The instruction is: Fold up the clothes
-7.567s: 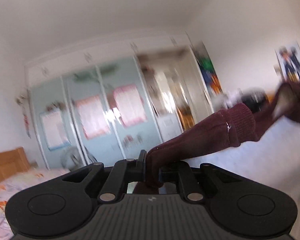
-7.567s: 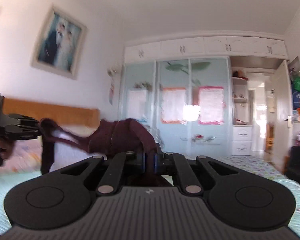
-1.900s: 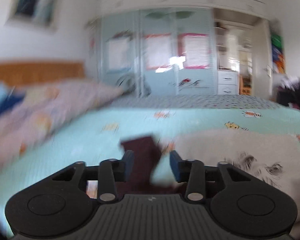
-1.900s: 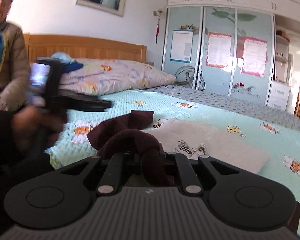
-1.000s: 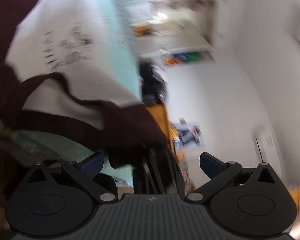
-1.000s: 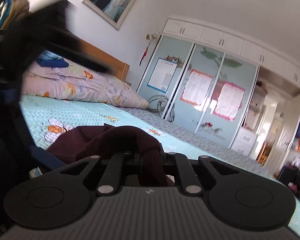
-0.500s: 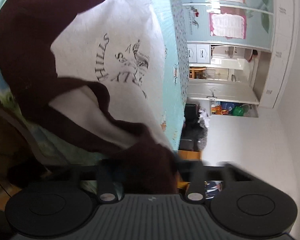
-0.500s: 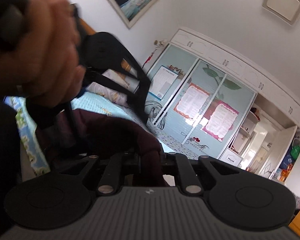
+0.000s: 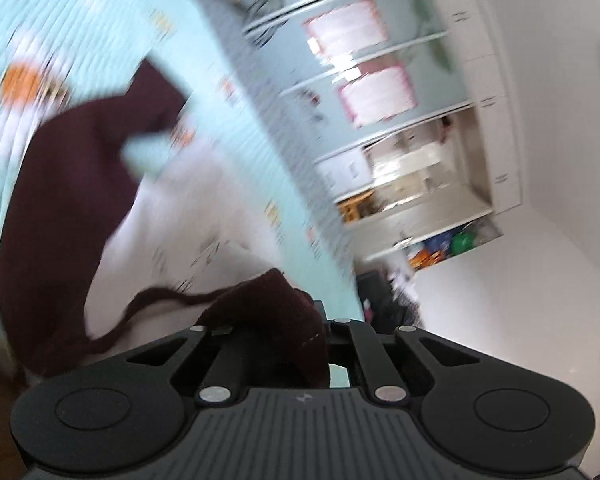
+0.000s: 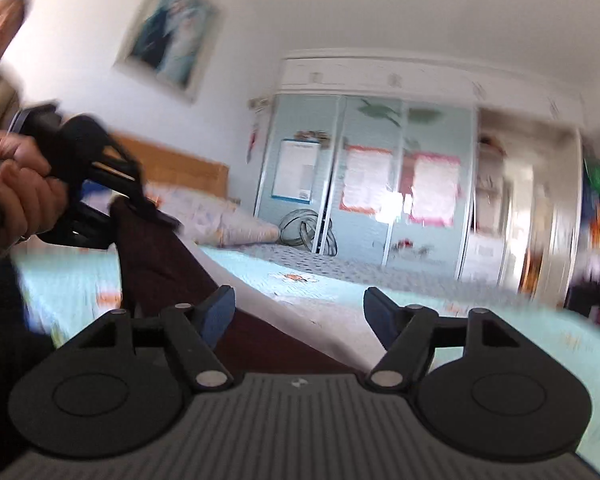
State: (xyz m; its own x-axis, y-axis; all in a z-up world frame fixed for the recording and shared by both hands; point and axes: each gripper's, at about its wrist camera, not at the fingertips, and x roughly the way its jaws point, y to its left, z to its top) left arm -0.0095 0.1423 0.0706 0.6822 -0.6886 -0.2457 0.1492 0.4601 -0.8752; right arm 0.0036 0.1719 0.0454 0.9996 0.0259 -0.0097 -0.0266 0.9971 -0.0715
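Observation:
A sweater with a white body [image 9: 188, 216] and maroon sleeves [image 9: 60, 184] lies partly on the light blue bedspread [image 9: 80, 20]. My left gripper [image 9: 284, 320] is shut on a maroon edge of the sweater [image 9: 268, 292], which hides its fingertips. In the right wrist view a hand [image 10: 16, 184] holds the left gripper [image 10: 100, 184] up at the left, and the maroon cloth [image 10: 148, 248] slopes from it down under my right gripper [image 10: 298, 314]. The right gripper is open, with its blue pads [image 10: 216, 312] wide apart above the cloth.
A wooden headboard [image 10: 172, 168] and pillows [image 10: 228, 224] stand at the bed's far left. Wardrobe doors [image 10: 380, 184] fill the back wall beside an open doorway [image 10: 516, 208]. A framed picture [image 10: 172, 48] hangs on the wall. Dark clutter [image 10: 596, 280] sits at the right.
The left gripper closed on the maroon edge and lifted it. The right gripper opened and let go of the maroon cloth it held.

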